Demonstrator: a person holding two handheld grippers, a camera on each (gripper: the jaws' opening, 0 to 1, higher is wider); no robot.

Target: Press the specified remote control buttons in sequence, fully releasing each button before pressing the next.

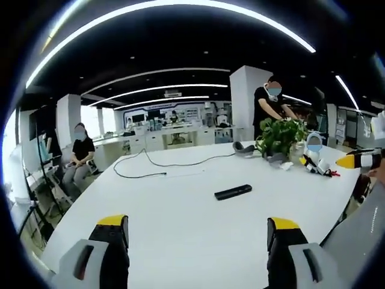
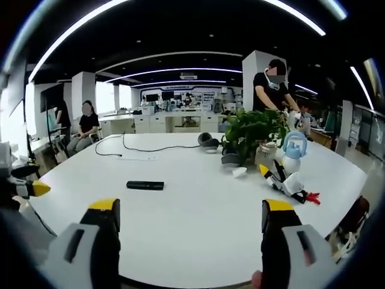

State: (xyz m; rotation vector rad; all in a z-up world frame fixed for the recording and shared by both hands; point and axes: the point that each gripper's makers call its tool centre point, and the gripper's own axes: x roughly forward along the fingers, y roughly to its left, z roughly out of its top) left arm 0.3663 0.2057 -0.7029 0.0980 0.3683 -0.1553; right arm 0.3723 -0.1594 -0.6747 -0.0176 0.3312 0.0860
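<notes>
the remote control (image 1: pixel 233 192) lies flat on the white table (image 1: pixel 180 241), out in the open and well apart from both grippers; in the right gripper view it sits ahead and left of centre (image 2: pixel 145 185), its long axis running roughly crosswise to the jaws. the left gripper (image 1: pixel 198 232) stands wide and holds nothing; the right gripper (image 2: pixel 189 226) likewise wide and empty. neither looks clearly nearer; judged, either must reach forward over bare table, clear of the potted plant (image 2: pixel 252 135).

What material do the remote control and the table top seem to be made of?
The remote control looks like matte black plastic: dark, with no glare. The table top seems a smooth white laminate or painted board, since it gives only soft reflections; the exact material stays uncertain.
</notes>
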